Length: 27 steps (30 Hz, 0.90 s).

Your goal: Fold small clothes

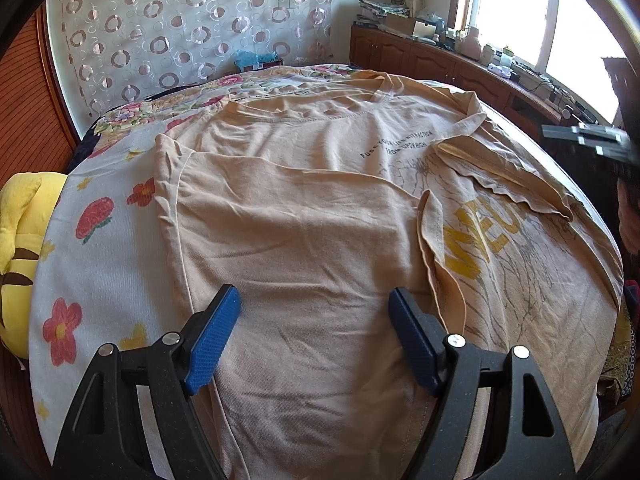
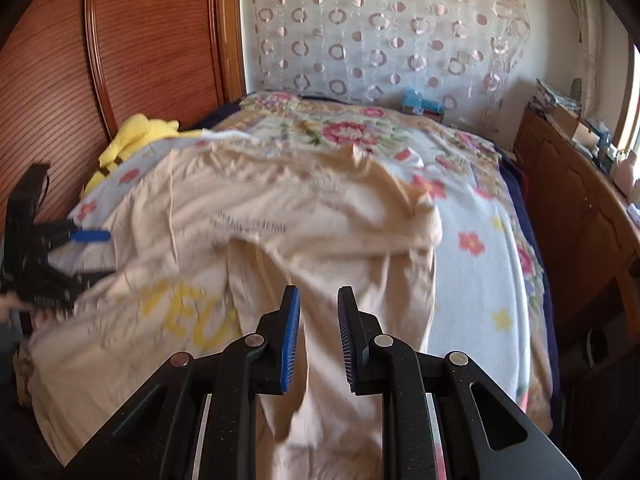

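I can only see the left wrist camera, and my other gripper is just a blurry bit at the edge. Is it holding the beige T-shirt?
Observer: No. The right gripper has its jaws slightly apart over the beige T-shirt, and nothing looks pinched.
Operator: Is there any room on that side of the bed?
Observer: Yes. Bare flowered bedspread lies between the shirt's edge and the wooden cabinet.
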Motion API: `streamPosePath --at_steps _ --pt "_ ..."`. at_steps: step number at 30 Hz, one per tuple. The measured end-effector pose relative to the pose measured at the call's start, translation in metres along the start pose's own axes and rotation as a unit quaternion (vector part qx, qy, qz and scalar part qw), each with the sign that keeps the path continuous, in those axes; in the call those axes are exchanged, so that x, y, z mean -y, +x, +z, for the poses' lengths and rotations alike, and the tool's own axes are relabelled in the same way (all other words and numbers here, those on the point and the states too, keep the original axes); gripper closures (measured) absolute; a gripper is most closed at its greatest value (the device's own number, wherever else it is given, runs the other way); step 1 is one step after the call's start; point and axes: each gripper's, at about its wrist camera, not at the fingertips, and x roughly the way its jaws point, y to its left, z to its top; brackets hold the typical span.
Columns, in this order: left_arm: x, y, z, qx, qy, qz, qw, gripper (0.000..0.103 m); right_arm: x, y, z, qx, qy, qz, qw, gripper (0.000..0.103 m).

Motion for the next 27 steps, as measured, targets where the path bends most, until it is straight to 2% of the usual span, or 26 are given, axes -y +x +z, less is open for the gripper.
streamPosePath --at_steps 4,10,13,19,25,27 --pt "0.0 0.0 0.0 0.0 0.0 0.0 1.0 0.025 -0.003 0.006 -0.023 -0.021 0.023 0.022 0.999 0.083" --pt "0.0 0.0 0.0 0.0 0.0 0.0 1.0 0.025 -0.011 0.011 -0.035 -0.035 0.029 0.036 0.998 0.083" --pt "0.0 0.0 0.0 0.0 0.0 0.0 1.0 0.025 -0.017 0.009 -0.036 -0.033 0.011 0.037 0.999 0.097" --pt "0.0 0.0 0.0 0.001 0.0 0.0 1.0 0.025 -0.018 -0.005 -0.05 -0.032 0.001 0.06 0.998 0.097" --pt "0.0 0.0 0.0 0.001 0.0 0.001 1.0 0.025 -0.013 -0.019 -0.05 -0.015 0.002 0.052 0.999 0.097" --pt "-0.001 -0.001 0.0 0.0 0.0 0.003 1.0 0.025 -0.007 -0.022 -0.043 -0.003 0.004 0.041 0.999 0.093"
